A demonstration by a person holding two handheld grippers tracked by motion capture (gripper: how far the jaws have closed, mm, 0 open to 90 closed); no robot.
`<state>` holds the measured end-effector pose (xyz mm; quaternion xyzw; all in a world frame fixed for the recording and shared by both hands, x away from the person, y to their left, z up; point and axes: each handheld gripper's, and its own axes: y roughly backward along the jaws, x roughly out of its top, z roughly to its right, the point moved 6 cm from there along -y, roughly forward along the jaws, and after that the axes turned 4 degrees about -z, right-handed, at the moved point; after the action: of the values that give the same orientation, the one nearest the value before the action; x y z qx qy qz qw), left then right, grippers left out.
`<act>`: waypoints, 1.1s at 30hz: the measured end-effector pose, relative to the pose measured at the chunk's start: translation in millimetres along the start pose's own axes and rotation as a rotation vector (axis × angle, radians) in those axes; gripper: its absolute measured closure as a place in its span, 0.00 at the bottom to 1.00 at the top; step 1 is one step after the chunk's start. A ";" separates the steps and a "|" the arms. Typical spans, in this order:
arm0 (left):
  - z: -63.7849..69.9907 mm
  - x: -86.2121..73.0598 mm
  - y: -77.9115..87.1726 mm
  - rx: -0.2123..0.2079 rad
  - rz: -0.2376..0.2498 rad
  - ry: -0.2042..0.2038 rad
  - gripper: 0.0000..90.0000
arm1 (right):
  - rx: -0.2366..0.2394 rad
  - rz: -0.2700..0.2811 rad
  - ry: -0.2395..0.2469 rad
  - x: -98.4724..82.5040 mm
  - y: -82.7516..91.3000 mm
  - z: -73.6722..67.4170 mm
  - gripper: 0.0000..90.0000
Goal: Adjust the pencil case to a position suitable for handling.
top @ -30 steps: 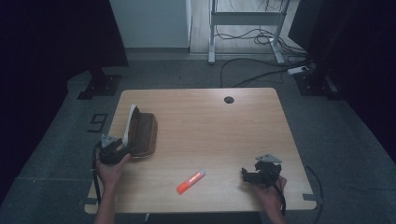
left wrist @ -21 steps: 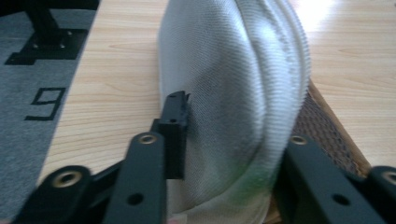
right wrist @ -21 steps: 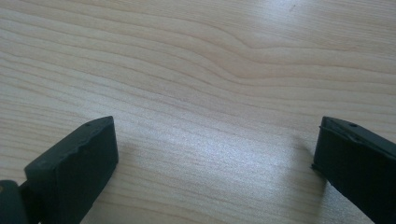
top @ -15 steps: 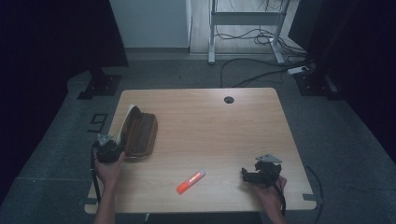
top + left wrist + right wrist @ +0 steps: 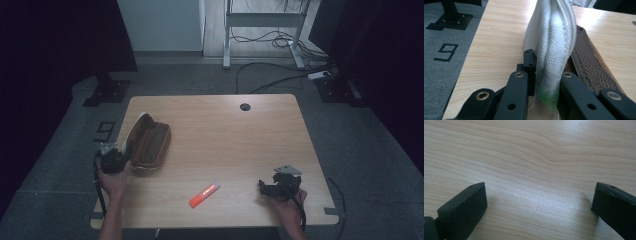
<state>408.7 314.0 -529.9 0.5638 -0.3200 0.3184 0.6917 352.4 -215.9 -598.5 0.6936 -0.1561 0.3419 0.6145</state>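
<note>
A brown pencil case with a white fabric edge lies open on the left part of the wooden table. My left gripper is at its near left end, shut on the white fabric edge. The brown netted inside lies to the right of that edge. An orange marker lies near the front middle of the table. My right gripper rests low over bare wood at the front right, jaws wide open with nothing between its fingers.
A round cable hole sits near the table's far edge. Cables and a desk frame stand on the grey floor beyond. A floor mark reading 9 lies left of the table.
My left gripper has pulled the pencil case's near end toward the table's left front edge, turning the case a little. The right gripper and the marker have stayed put.
</note>
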 end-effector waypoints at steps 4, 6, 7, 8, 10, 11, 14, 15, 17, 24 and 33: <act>3.3 4.1 4.9 -0.022 0.012 0.002 0.93 | 0.000 0.001 0.000 0.0 -0.1 0.0 0.00; 5.3 6.4 7.7 -0.037 0.020 0.004 0.93 | 0.000 0.001 0.001 0.1 -0.1 0.0 0.00; 6.8 8.1 9.4 -0.048 0.029 0.008 0.94 | 0.000 0.001 0.001 0.1 -0.1 0.0 0.00; 7.7 9.1 10.6 -0.054 0.032 0.009 0.94 | 0.000 0.001 0.001 0.1 -0.1 0.0 0.00; 10.2 11.8 13.6 -0.072 0.040 0.009 0.94 | 0.000 0.000 0.000 0.0 0.0 0.0 0.00; 11.7 13.5 15.6 -0.081 0.048 0.006 0.94 | 0.000 0.000 0.000 0.0 0.0 0.0 0.00; 14.5 16.2 19.2 -0.103 0.059 0.005 0.94 | 0.000 0.001 0.000 0.0 -0.1 0.0 0.00; 15.5 17.0 20.5 -0.110 0.063 0.001 0.94 | 0.000 0.001 0.000 0.0 -0.1 0.0 0.00; 17.4 18.9 23.1 -0.122 0.070 -0.001 0.94 | 0.000 0.002 0.001 0.1 -0.1 0.0 0.00; 23.8 23.8 29.8 -0.174 0.089 -0.008 0.94 | 0.000 0.001 0.000 0.1 -0.1 0.0 0.00; 33.5 27.7 36.4 -0.243 0.108 -0.024 0.94 | 0.000 0.002 0.002 0.1 -0.2 0.1 0.00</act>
<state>393.1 289.2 -481.4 0.4616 -0.3944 0.3071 0.7328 352.6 -216.0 -598.6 0.6930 -0.1564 0.3432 0.6144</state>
